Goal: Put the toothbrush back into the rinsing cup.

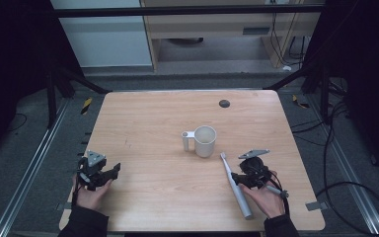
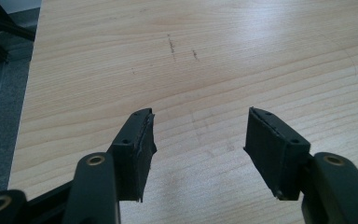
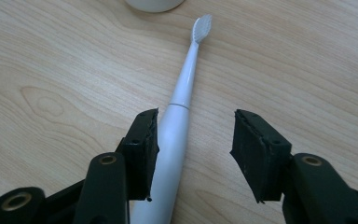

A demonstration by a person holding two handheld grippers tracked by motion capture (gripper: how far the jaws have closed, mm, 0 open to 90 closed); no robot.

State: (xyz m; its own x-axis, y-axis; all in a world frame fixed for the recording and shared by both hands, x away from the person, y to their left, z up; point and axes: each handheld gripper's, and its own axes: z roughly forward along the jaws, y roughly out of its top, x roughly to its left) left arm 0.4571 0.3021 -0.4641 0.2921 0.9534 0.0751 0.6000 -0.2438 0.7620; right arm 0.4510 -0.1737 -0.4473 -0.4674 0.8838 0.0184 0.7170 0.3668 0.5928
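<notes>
White toothbrush (image 3: 177, 116) flat on table (image 1: 153, 128); right hand-held gripper (image 3: 193, 149) straddling (jaws apart)

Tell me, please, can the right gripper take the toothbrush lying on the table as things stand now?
Probably yes. The right gripper is open and the toothbrush handle lies flat between its jaws, close against one of them, with bare table on both sides. The cup stands beyond the brush head, out of the way.
</notes>
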